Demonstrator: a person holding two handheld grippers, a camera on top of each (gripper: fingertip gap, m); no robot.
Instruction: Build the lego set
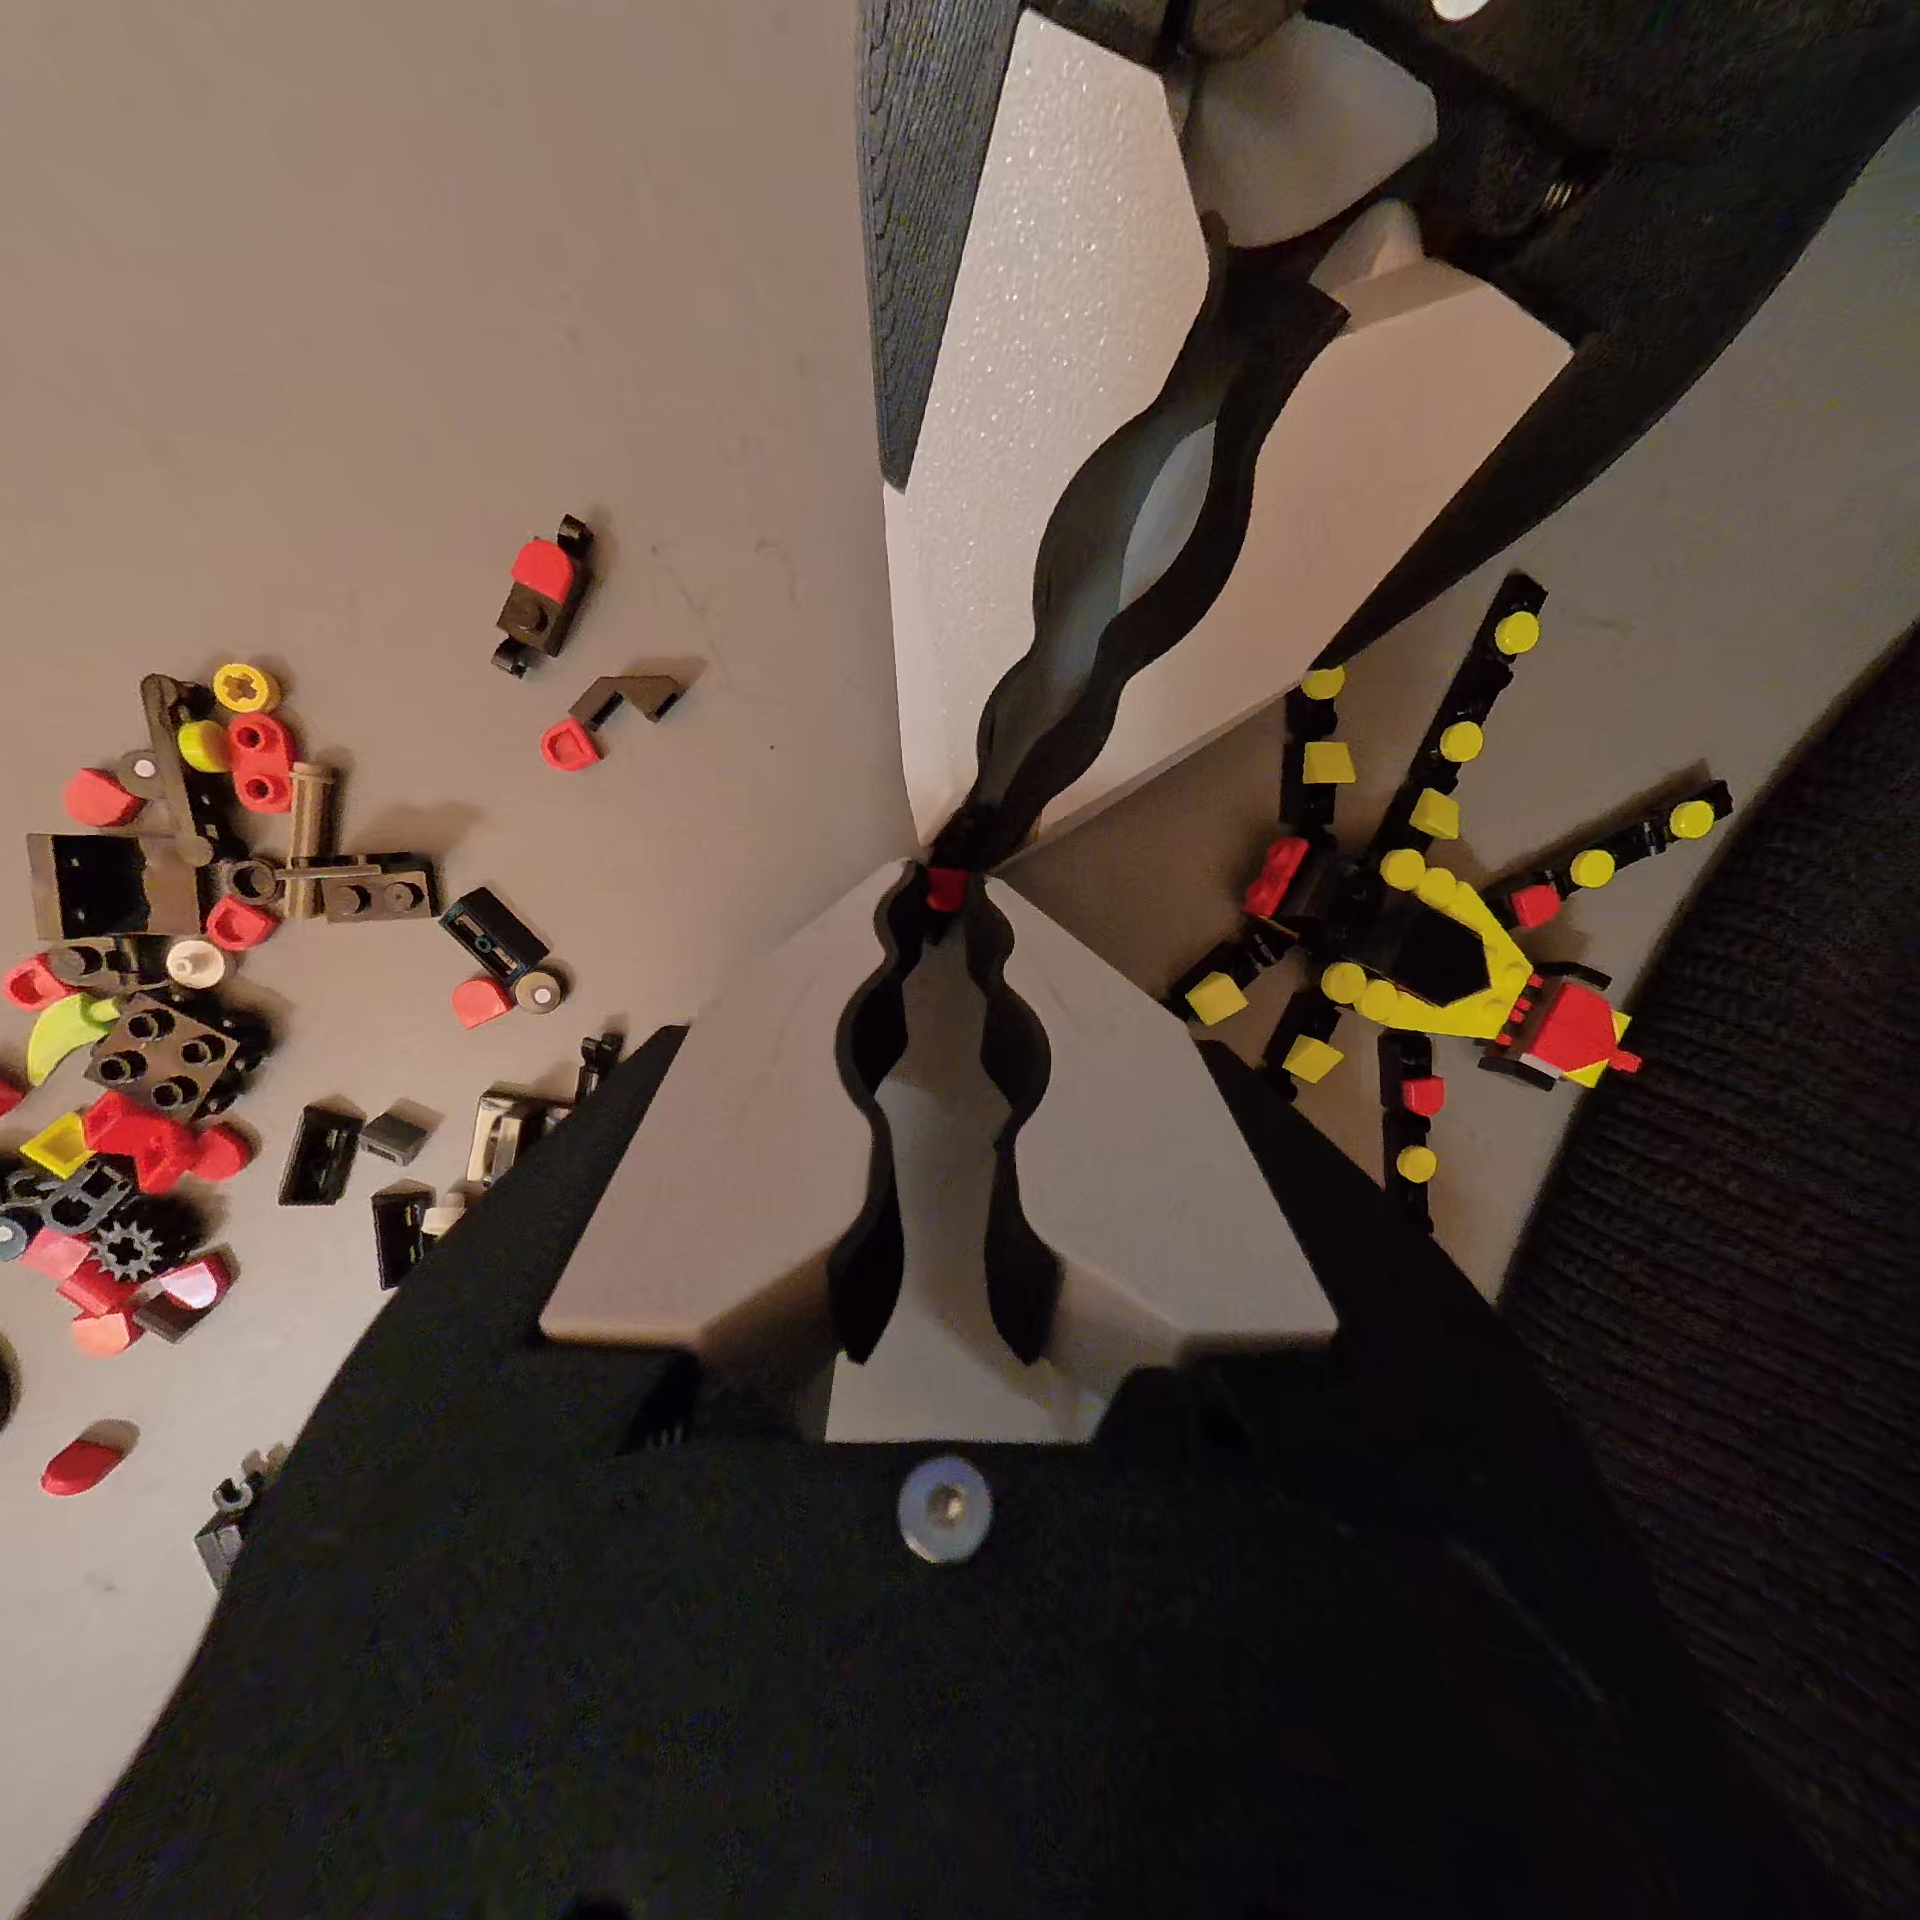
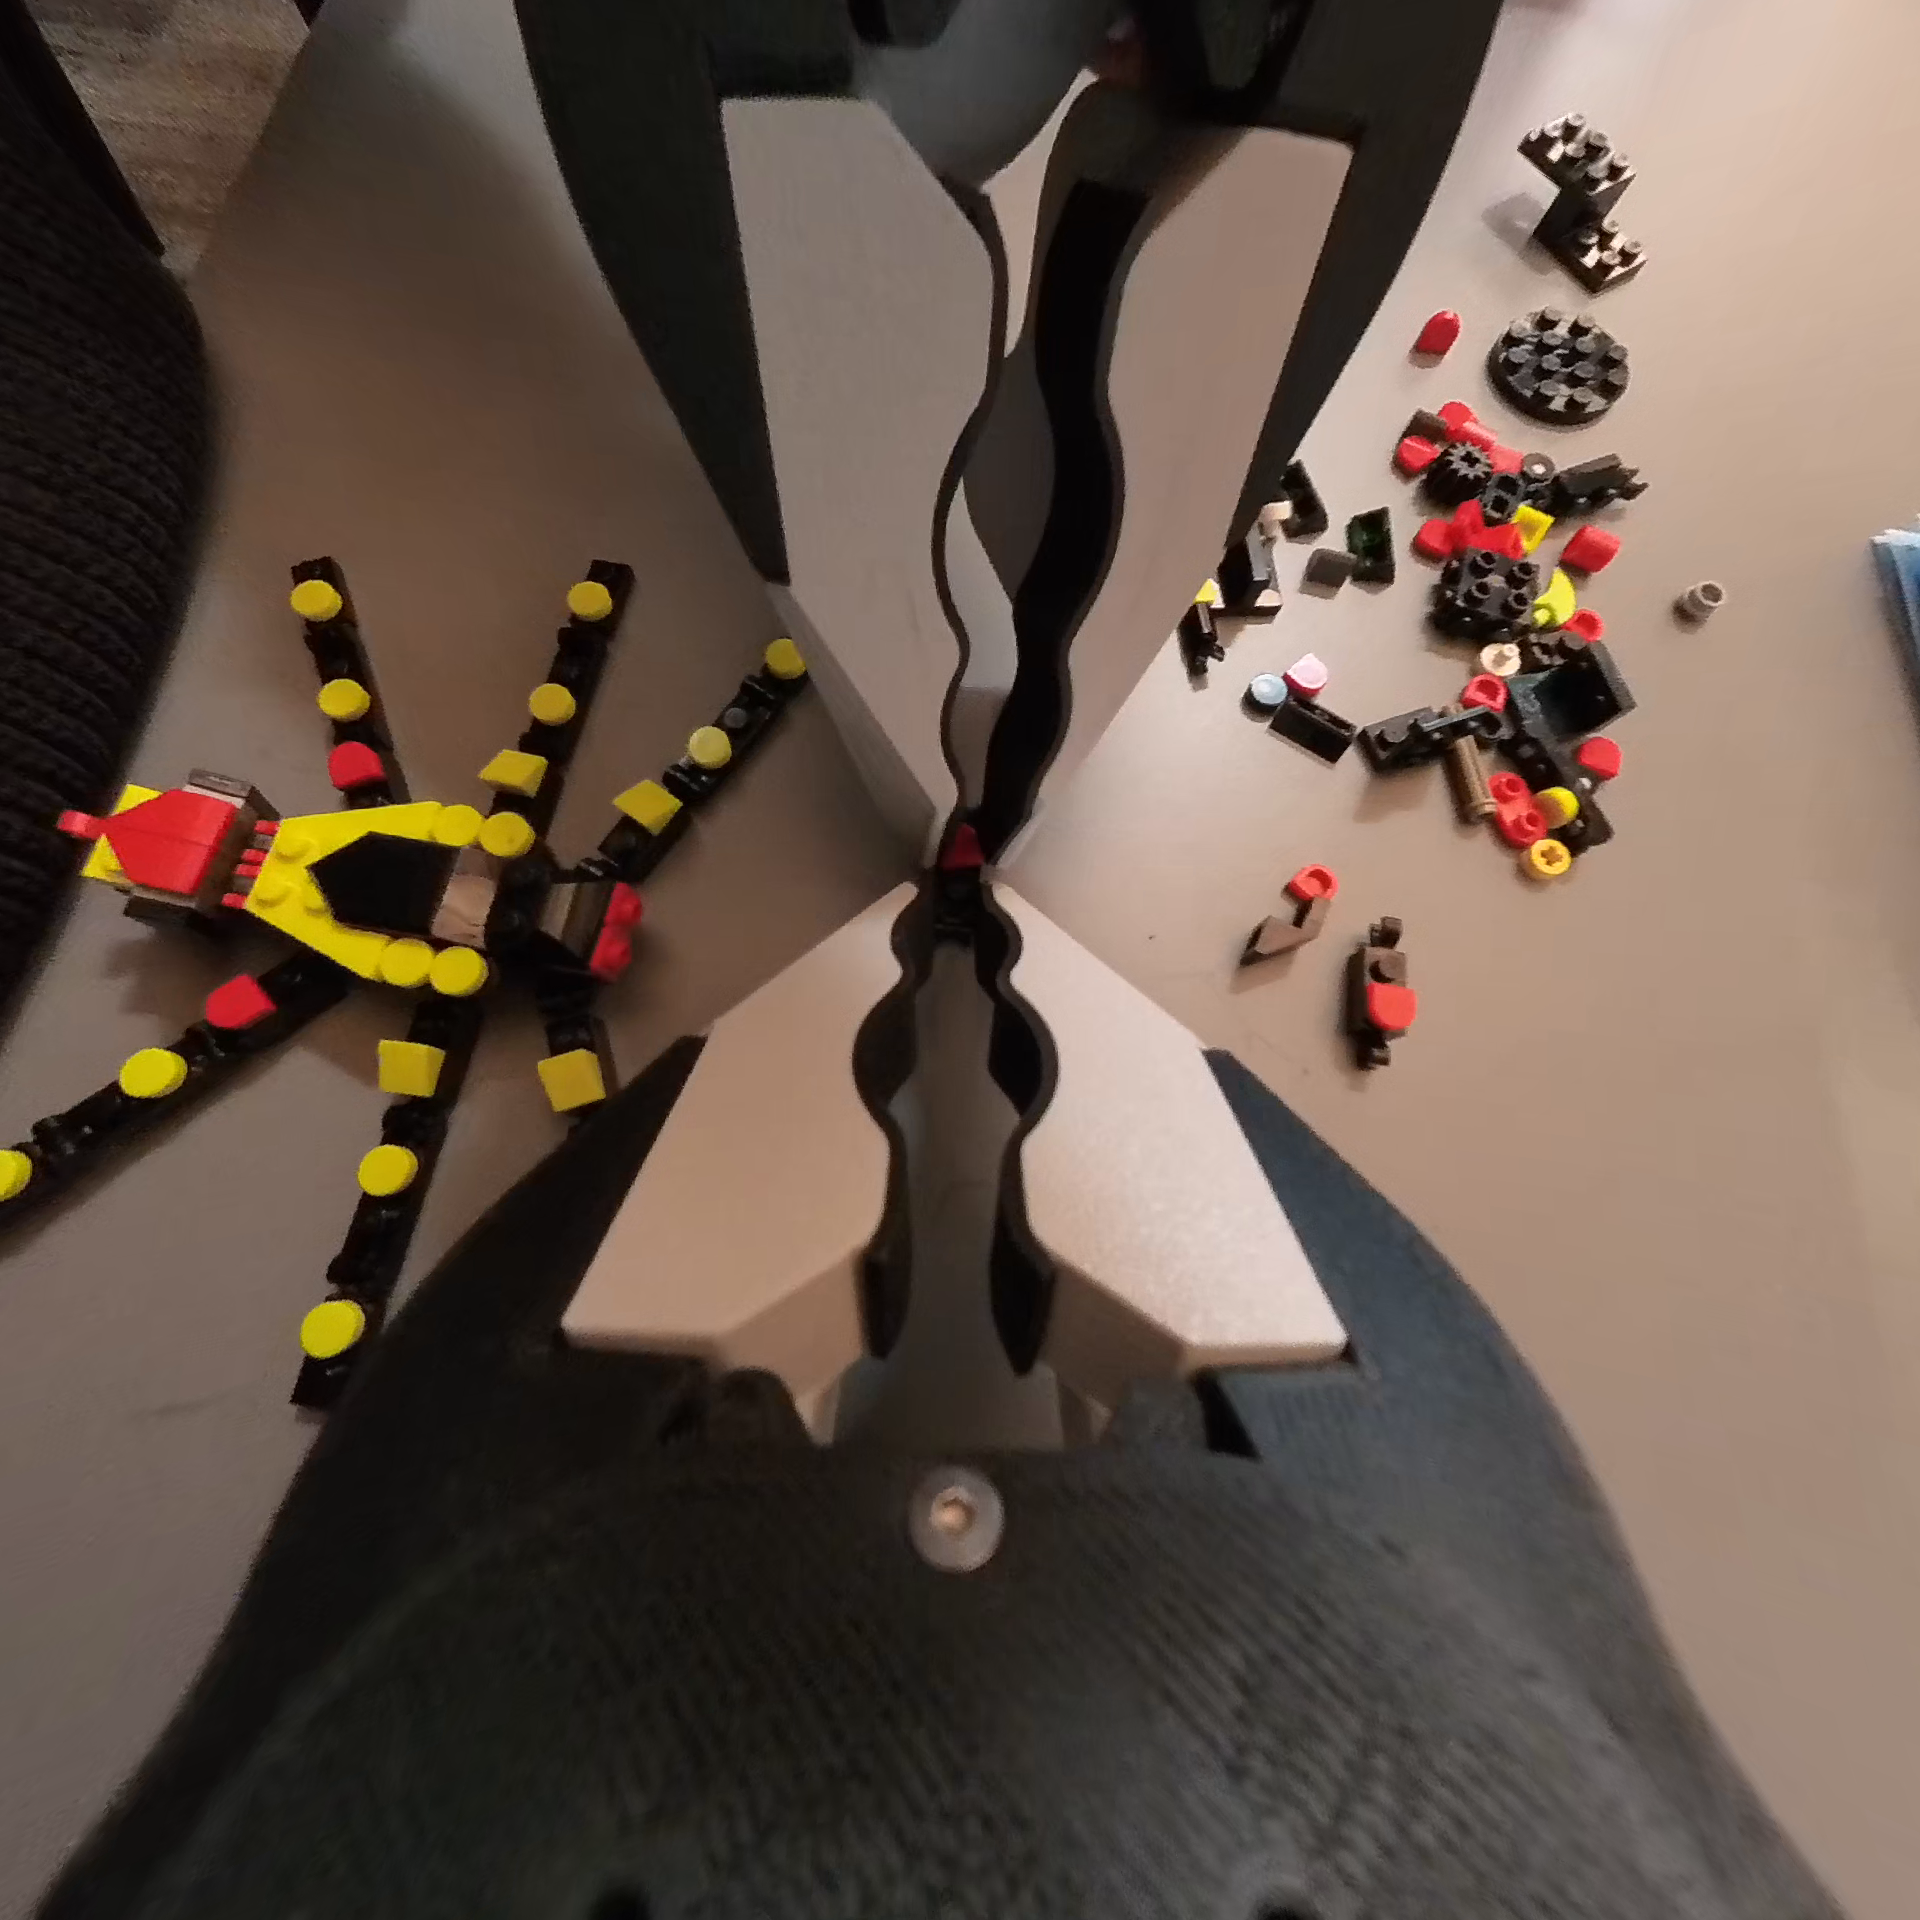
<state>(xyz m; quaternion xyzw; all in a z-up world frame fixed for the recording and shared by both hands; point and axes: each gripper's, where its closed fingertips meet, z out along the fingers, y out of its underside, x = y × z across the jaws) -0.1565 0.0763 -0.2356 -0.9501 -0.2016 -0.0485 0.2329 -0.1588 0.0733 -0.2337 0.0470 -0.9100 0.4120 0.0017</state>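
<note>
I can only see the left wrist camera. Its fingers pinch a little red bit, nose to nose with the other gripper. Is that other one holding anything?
Observer: Yes. In the right wrist view the right gripper is shut on a small black piece, which meets the red piece.
Operator: Is the heap of bricks on my screen all the loose parts?
Observer: No. Past the heap lies a round black plate with studs on top.
Operator: Anything else out there?
Observer: A small grey cylinder lies alone on the table, apart from the heap.
</note>
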